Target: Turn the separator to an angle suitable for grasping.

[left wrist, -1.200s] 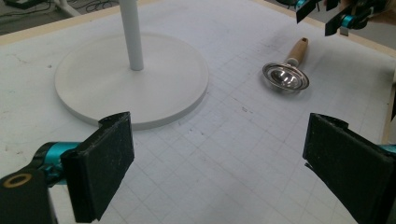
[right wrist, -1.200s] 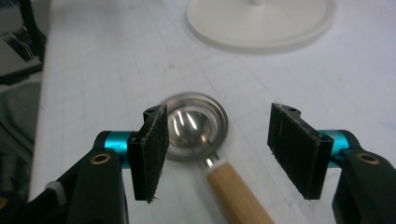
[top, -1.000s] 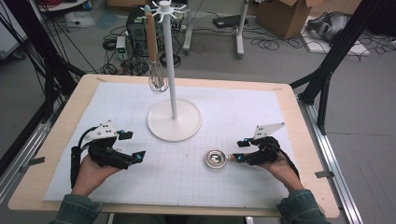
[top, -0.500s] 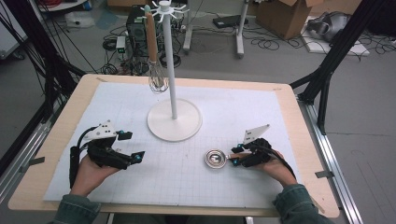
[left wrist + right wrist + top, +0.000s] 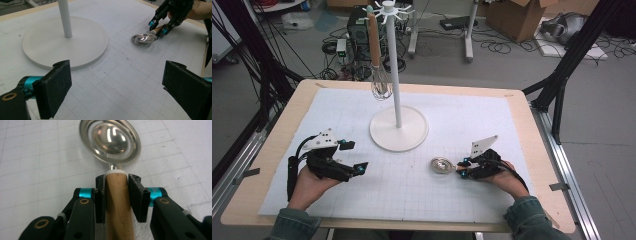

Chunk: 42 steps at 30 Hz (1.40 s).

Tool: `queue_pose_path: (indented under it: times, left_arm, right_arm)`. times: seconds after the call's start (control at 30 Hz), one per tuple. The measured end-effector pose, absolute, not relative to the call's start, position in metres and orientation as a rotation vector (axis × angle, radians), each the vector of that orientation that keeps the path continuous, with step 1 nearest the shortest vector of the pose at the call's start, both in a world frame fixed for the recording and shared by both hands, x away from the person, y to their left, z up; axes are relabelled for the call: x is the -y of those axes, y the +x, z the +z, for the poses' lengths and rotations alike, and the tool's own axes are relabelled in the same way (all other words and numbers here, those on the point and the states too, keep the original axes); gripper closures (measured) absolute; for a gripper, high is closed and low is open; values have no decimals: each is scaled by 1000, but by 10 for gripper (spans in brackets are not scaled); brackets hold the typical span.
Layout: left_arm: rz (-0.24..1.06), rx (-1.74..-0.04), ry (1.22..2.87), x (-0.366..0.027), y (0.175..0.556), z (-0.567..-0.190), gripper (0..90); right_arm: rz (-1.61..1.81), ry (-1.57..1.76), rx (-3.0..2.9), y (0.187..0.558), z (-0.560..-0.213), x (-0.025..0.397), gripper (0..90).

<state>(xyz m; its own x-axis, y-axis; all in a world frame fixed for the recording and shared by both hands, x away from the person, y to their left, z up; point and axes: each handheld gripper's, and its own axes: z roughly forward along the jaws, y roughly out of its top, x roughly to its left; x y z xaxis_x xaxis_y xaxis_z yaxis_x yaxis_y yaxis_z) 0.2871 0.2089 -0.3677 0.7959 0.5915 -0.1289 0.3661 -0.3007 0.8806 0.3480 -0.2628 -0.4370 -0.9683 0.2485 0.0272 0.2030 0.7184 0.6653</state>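
Steel ladle (image 5: 111, 140), wooden handle

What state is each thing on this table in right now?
Left gripper: open, holding nothing, low over the mat.
Right gripper: shut on the ladle's wooden handle.
Ladle: lying on the mat, bowl up.
Whisk: hanging from the stand, wires down.
Stand: upright on the mat.

A wooden table (image 5: 522, 107) carries a white gridded mat (image 5: 412, 185). On the mat, a white stand (image 5: 399, 128) sits far centre; a metal ladle (image 5: 441, 165) lies near right.
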Motion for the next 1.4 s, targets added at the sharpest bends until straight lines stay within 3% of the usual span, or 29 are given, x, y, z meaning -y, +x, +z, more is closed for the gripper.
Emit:
queue_pose_path:
  times: [0.57,1.4]
  left_arm:
    - [285,-724,1913,-217,285,-363,93]
    - [292,-718,1915,-231,280,-360,93]
  right_arm:
    - [1179,367,-2866,350,-430,254,701]
    - [1265,127,-2909,358,-420,141,700]
